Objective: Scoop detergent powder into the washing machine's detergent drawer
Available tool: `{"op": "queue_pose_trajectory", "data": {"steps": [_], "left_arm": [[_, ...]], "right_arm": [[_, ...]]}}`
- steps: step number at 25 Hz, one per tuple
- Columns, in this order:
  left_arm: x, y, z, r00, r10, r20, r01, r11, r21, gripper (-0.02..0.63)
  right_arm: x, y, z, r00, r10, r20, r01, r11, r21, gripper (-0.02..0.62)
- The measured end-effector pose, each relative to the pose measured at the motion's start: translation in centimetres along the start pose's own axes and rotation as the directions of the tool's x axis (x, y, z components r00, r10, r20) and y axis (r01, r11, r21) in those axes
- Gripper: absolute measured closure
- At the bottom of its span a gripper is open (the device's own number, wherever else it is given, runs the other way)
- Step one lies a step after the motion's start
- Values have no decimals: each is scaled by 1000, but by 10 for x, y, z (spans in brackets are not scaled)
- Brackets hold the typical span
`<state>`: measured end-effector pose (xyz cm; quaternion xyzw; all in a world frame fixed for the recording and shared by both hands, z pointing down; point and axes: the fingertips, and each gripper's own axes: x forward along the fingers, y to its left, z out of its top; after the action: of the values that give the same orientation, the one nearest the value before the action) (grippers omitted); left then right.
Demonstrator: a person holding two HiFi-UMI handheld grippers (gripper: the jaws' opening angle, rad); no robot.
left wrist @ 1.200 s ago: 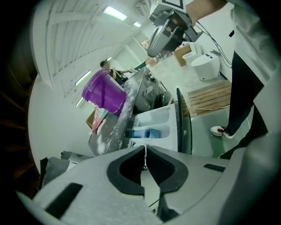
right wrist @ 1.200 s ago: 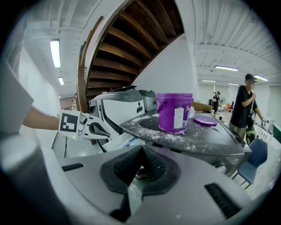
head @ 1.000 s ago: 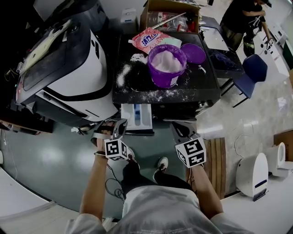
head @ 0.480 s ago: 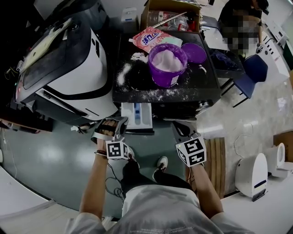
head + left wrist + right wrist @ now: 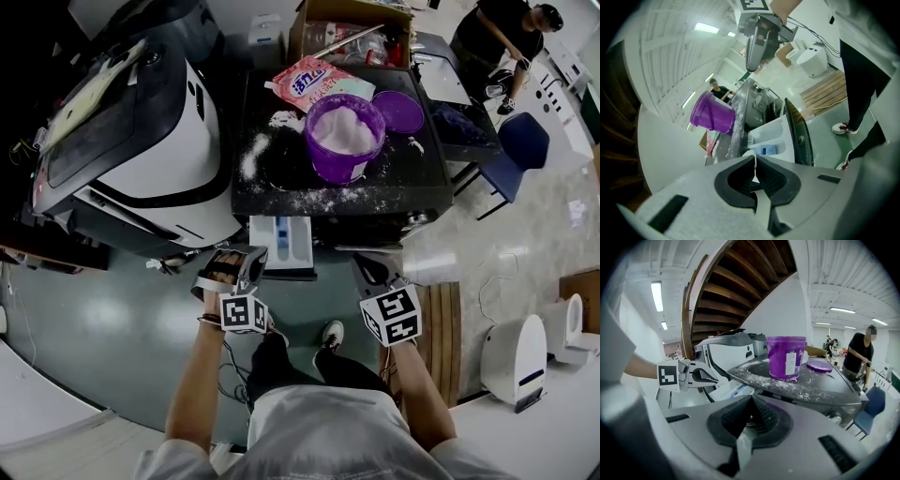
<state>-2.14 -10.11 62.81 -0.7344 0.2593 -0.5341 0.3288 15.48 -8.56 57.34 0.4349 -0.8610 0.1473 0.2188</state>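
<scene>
Detergent powder (image 5: pixel 343 131) is heaped in a purple bucket (image 5: pixel 330 161) set near the middle of the washing machine's top (image 5: pixel 412 173), and more of it is seen scattered along the left and front edges. At the left, the left tongs (image 5: pixel 249 261) are held below the front edge, just beside the detergent drawer (image 5: pixel 295 246), with their jaws closed together and nothing gripped. The drawer is pulled out under the front edge, and no powder can be made out in it. The bucket's lid (image 5: pixel 396 110) is laid off just to its right. The right tongs (image 5: pixel 367 269) are likewise closed and empty, below the front edge. Scooping is judged not yet begun. A scoop, which cannot be made out, must next be found, gripped and dipped into the bucket.
</scene>
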Motion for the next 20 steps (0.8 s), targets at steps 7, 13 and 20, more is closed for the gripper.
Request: {"op": "queue_pose_trajectory", "data": {"steps": [7, 13, 20], "left_arm": [[9, 4, 1, 998, -49, 44, 50, 998, -28, 592], [24, -8, -14, 991, -125, 56, 128, 991, -38, 592], [30, -16, -35, 974, -223, 27, 225, 969, -107, 592]], "right_arm": [[6, -6, 13, 999, -32, -14, 32, 999, 31, 589], [13, -6, 21, 995, -96, -19, 97, 993, 73, 589], [20, 5, 27, 990, -140, -25, 142, 986, 90, 589]]}}
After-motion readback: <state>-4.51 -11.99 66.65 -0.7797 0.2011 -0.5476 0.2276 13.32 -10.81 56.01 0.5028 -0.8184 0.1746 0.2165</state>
